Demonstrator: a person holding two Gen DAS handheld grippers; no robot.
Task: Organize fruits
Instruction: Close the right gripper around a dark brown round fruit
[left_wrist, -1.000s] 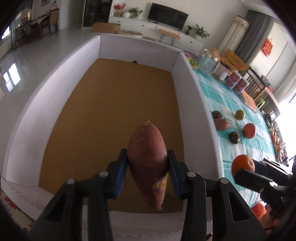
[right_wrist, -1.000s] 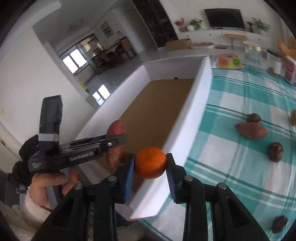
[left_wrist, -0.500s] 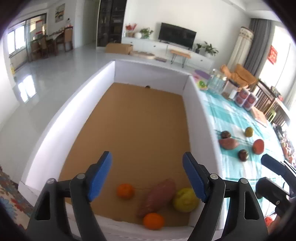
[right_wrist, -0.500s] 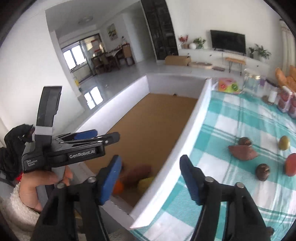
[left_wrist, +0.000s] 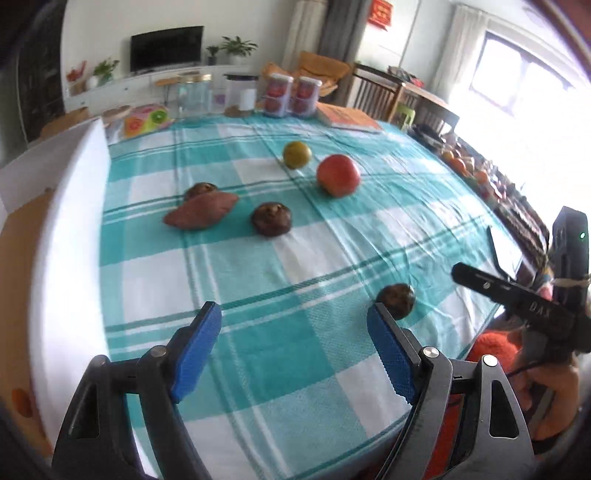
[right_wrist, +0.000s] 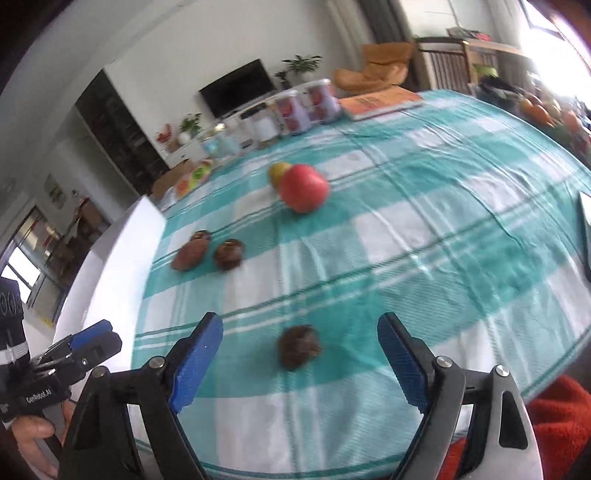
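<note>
Both grippers are open and empty over the teal checked tablecloth (left_wrist: 258, 280). My left gripper (left_wrist: 295, 343) points at a bare stretch of cloth; a dark brown fruit (left_wrist: 396, 300) lies by its right fingertip. In the right wrist view my right gripper (right_wrist: 301, 354) has that same dark fruit (right_wrist: 298, 346) lying between its jaws, untouched. Farther off lie a sweet potato (left_wrist: 201, 216), two more dark brown fruits (left_wrist: 271, 218) (left_wrist: 200, 189), a red fruit (left_wrist: 338, 174) and a yellow-green fruit (left_wrist: 296, 154). The white-walled box (left_wrist: 70, 236) stands at the left, with an orange (left_wrist: 20, 400) inside.
Glass jars (left_wrist: 194, 92), red-lidded containers (left_wrist: 291, 95) and an orange book (left_wrist: 349, 117) stand along the table's far edge. The table's near edge runs just under both grippers. The left gripper shows at lower left in the right wrist view (right_wrist: 85, 347).
Both grippers let go of the sweet potato and the orange into the box, then swung right from the box to the tablecloth. They stay open.
</note>
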